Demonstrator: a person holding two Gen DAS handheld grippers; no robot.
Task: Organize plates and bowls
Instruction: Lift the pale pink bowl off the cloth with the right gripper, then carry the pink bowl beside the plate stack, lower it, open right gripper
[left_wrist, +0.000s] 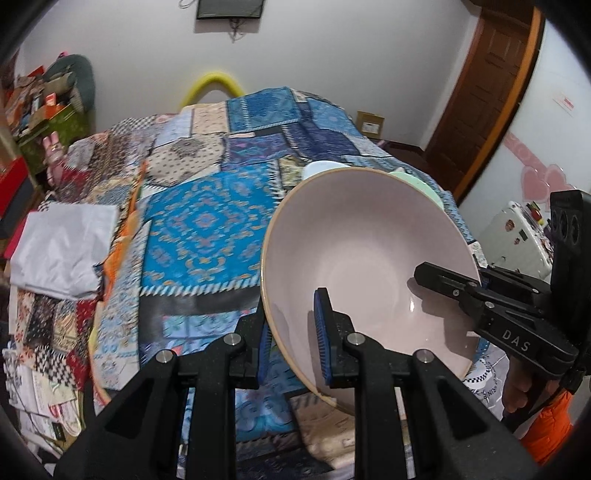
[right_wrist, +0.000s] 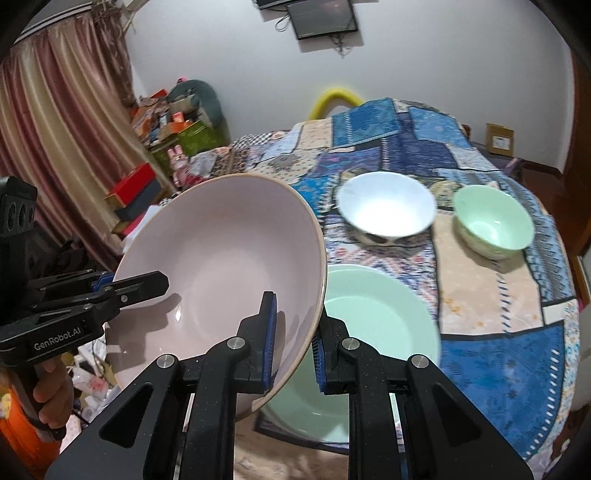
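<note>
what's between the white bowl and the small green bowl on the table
Nothing: in the right wrist view only bare patchwork cloth shows between the white bowl and the small green bowl. They stand apart, side by side.

A home bedroom, this. Patchwork bedspread (left_wrist: 207, 218) fills the centre, curtains (right_wrist: 55, 122) at nine o'clock, wooden door (left_wrist: 491, 85) at two.

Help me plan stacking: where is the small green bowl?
In the right wrist view, the small green bowl sits on the patchwork cloth, right of the white bowl.
</note>
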